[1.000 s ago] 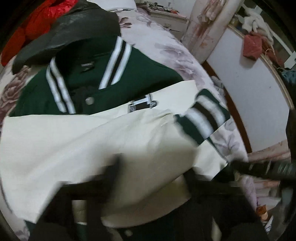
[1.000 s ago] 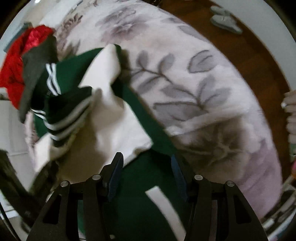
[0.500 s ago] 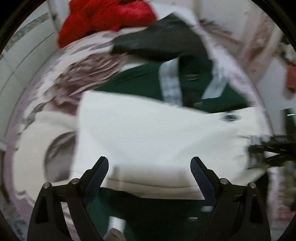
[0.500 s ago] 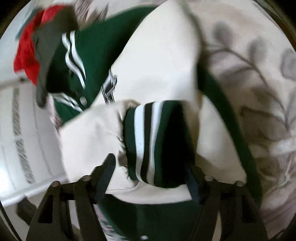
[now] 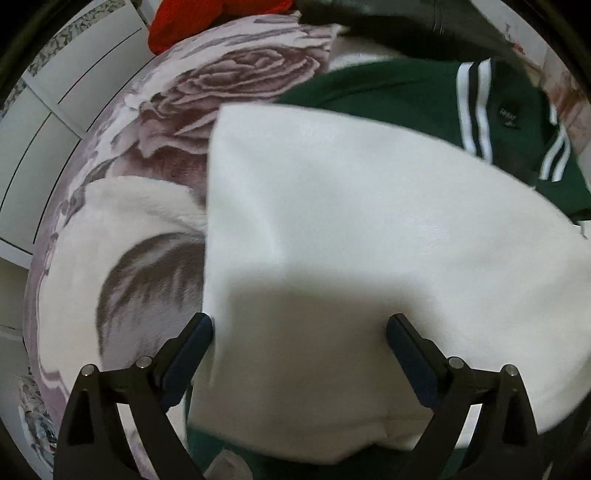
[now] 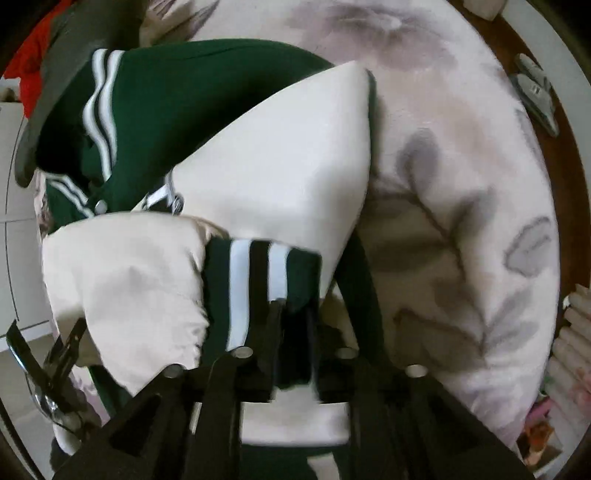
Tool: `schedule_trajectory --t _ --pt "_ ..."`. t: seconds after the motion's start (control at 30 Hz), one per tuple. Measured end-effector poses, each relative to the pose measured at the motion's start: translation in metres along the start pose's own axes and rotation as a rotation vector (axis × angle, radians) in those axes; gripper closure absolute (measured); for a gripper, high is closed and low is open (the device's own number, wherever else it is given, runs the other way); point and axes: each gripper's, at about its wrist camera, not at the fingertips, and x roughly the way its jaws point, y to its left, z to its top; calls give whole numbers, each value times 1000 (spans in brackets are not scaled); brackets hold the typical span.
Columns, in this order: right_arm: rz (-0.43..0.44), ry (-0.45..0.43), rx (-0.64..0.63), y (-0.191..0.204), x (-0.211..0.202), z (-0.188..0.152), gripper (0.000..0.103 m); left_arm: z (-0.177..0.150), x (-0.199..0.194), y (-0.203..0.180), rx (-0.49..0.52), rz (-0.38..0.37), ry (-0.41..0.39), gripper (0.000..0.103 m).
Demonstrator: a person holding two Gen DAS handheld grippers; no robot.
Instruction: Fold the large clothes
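Now: jacket (image 5: 369,221) lies on the floral bedspread (image 5: 236,74), filling centre and right of the left wrist view; green body and striped collar (image 5: 476,110) sit upper right. Both cream sleeves are folded across the front. In the right wrist view the near sleeve (image 6: 122,280) runs left of centre, its striped cuff (image 6: 255,288) at mid-frame.

Left gripper (image 5: 299,354): jaws spread wide, having just opened further, one pad either side of the sleeve's lower part at frame bottom. Nothing pinched; cloth lies between them, untouched as far as I can tell.

Right gripper (image 6: 293,332): jaws narrow, and they have just been opening a little. The dark cuff edge sits between the fingers at lower centre. Blur is heavy there, but the pads appear to press on the ribbing, so I read it as a grip on the cuff.

Handling, judged: thick, soft, fairly heavy garment. Cream sleeves look smooth, perhaps leather-like, so likely slippery and springy at creases. Ribbed cuff and hem give better purchase than the sleeve face. For the next fold, take the hem corners, both grippers, and lift evenly.

Red garment (image 5: 207,18) and dark one (image 6: 48,96) lie at the upper frame edges, clear of the work.
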Motion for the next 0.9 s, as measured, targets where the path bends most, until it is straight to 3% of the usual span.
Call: schedule_trajectory --t 0.03,0.13,0.2,0.3,0.43,0.5,0.57,0.67,0.8,0.9 --pt "23 -16 1 0 -13 -12 55 -5 -10 3 -4 -3 -5 6" --pt "98 -25 22 5 -39 -64 55 -37 -47 7 13 -7 -21 6" --pt "144 42 -12 24 -34 -109 55 -63 -66 10 26 2 -16 6" --pt "174 185 -112 69 8 -178 55 -115 -80 14 50 11 38 6" --pt "45 258 -168 101 77 -255 55 -176 -66 22 48 -6 174 6" --pt "-44 244 -217 112 92 -288 55 -205 -62 25 48 -32 216 6" --pt "-73 248 -257 121 80 -301 55 -223 -62 24 61 -49 225 6" --pt "-18 297 -199 109 54 -303 55 -238 -69 21 95 -54 191 6" --pt "22 173 52 37 -9 -284 54 -235 -86 24 52 -76 130 6" --pt "16 76 246 -33 -44 -271 47 -231 -103 21 35 -65 72 6"
